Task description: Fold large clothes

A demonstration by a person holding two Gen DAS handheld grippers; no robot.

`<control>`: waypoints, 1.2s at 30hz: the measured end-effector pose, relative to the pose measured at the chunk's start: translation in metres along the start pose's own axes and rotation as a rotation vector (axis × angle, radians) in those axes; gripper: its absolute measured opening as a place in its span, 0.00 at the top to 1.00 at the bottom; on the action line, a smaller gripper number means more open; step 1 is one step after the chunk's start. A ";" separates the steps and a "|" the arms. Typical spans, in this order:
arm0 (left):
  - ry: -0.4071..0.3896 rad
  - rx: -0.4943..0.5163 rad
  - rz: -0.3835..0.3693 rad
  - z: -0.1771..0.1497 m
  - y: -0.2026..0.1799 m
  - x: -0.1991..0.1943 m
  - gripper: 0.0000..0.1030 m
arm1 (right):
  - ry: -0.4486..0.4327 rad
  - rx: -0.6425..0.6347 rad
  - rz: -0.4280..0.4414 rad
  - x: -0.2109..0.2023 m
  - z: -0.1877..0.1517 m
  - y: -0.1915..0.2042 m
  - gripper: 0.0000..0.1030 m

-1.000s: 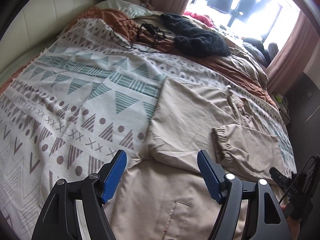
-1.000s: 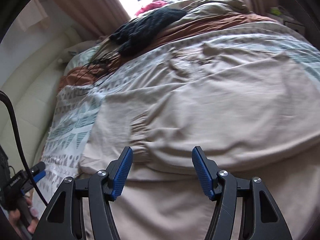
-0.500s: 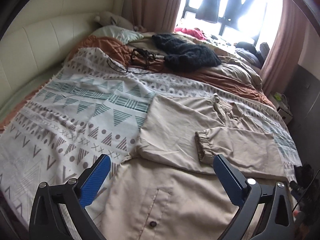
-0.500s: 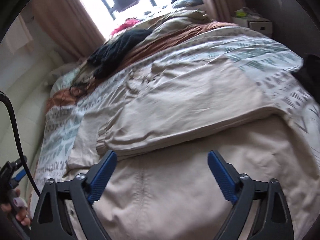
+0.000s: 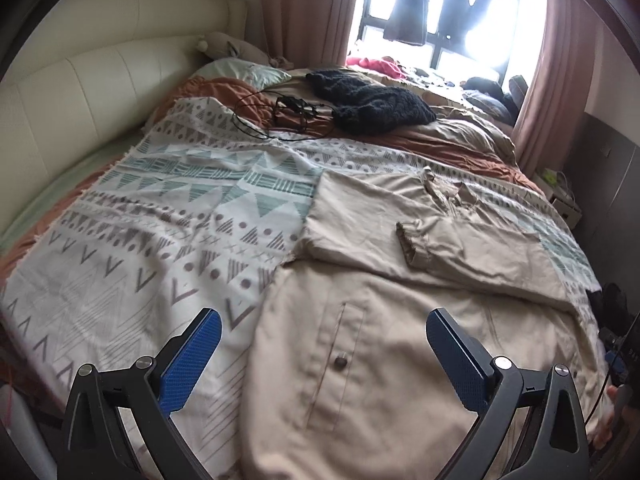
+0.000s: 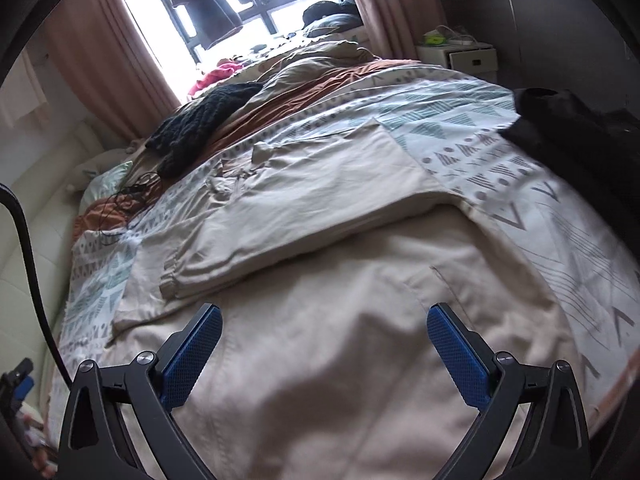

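With both jaws spread wide, the left gripper (image 5: 320,330) holds nothing and hangs above the near part of the beige jacket (image 5: 380,360). Jacket lies flat on the patterned blanket (image 5: 160,240), directly ahead of and below the fingers; buttoned pocket (image 5: 340,364) sits between the two blue pads (image 5: 188,364). Folded sleeve with its gathered cuff (image 5: 410,246) lies across the jacket, further ahead and slightly right of the left gripper.

Right gripper (image 6: 324,330) is also wide open, empty, above the same jacket (image 6: 340,360). Folded sleeve (image 6: 300,224) runs across ahead of it, cuff end ahead-left. Near cloth in this view is blurred, so contact with the fabric can't be judged.

Far ahead of both: dark knitted garment (image 5: 372,104) on the rust-brown duvet (image 5: 440,144), black cable tangle (image 5: 288,112) just left of it. Black cloth (image 6: 572,128) lies at the bed edge, ahead-right of the right gripper.
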State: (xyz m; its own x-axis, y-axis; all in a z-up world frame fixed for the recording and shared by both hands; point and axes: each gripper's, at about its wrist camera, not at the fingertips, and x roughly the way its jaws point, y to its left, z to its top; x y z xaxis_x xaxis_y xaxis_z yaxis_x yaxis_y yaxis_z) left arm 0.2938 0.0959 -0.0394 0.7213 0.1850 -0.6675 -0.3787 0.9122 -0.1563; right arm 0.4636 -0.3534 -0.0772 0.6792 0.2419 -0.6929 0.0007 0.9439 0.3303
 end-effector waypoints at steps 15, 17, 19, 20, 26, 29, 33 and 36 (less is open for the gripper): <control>-0.025 0.027 -0.046 -0.068 0.016 -0.071 0.01 | -0.077 -0.030 -0.167 -0.102 -0.063 -0.047 0.01; -0.053 0.011 -0.061 -0.076 0.021 -0.081 0.01 | -0.076 -0.028 -0.184 -0.112 -0.070 -0.054 0.01; -0.061 0.005 -0.057 -0.082 0.023 -0.086 0.01 | -0.079 -0.032 -0.215 -0.121 -0.077 -0.061 0.01; -0.065 0.007 -0.048 -0.086 0.024 -0.088 0.01 | -0.086 -0.036 -0.238 -0.127 -0.081 -0.064 0.01; -0.066 0.004 -0.045 -0.104 0.033 -0.094 0.01 | -0.109 -0.023 -0.286 -0.148 -0.098 -0.083 0.01; -0.030 -0.014 -0.055 -0.111 0.041 -0.091 0.06 | -0.103 -0.031 -0.248 -0.152 -0.107 -0.090 0.01; 0.019 -0.042 -0.071 -0.121 0.051 -0.079 0.17 | -0.077 -0.017 -0.228 -0.150 -0.117 -0.106 0.01; 0.066 -0.037 -0.072 -0.128 0.053 -0.066 0.26 | -0.057 -0.005 -0.200 -0.144 -0.122 -0.116 0.12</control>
State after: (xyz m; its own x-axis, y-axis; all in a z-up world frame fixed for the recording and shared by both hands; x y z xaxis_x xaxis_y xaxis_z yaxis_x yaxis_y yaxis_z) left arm 0.1521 0.0849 -0.0970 0.7085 0.0937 -0.6995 -0.3491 0.9079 -0.2319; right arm 0.2760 -0.4704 -0.0945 0.7062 0.0364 -0.7071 0.1365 0.9729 0.1864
